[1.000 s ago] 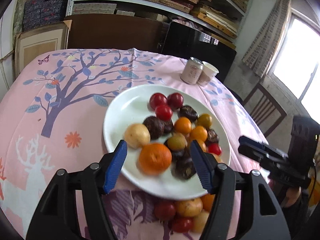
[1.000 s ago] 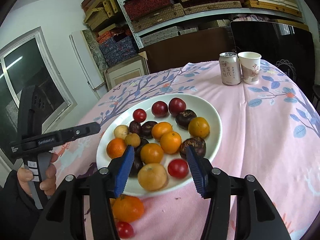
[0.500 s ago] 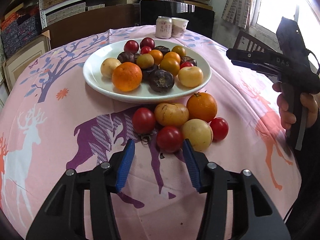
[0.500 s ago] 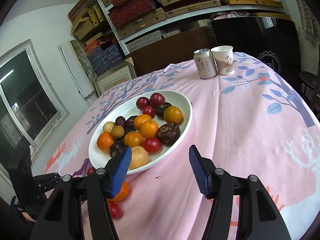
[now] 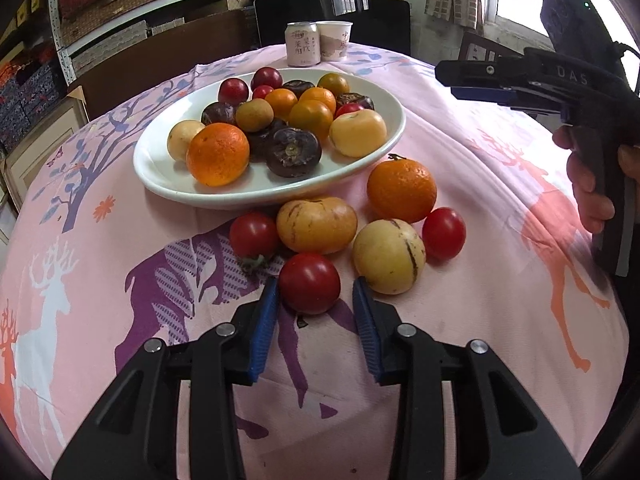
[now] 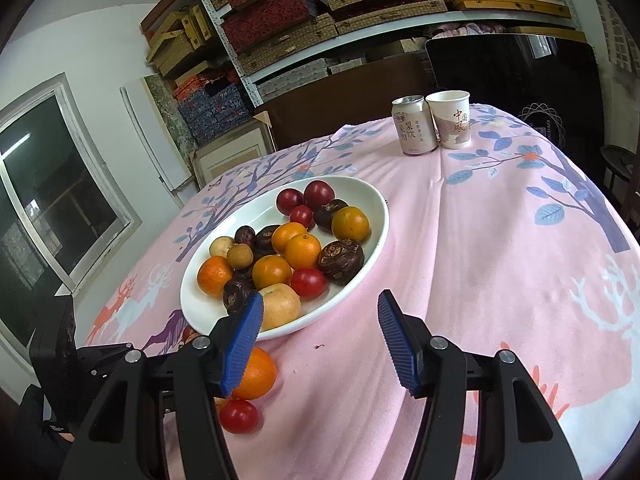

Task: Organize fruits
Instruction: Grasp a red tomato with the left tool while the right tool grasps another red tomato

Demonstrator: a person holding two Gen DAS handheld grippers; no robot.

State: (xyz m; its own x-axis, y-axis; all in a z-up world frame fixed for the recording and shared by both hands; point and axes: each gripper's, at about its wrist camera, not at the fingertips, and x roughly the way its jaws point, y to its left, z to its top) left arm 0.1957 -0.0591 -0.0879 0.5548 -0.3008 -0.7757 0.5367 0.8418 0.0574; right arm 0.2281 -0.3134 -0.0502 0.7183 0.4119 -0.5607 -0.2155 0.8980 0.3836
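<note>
A white plate holds several mixed fruits. Loose fruits lie on the pink cloth in front of it: an orange, two yellow melons and three red tomatoes. My left gripper is open, its blue pads either side of the nearest tomato, not touching. My right gripper is open and empty above the cloth by the plate's near rim; it also shows in the left wrist view.
A drink can and a paper cup stand at the table's far side. Shelves of boxes and a dark chair are behind. The pink cloth stretches right of the plate.
My left gripper has drawn back from over the plate, dropped low and closed in on the nearest tomato, jaws narrower. My right gripper has pulled back and right from the plate.
</note>
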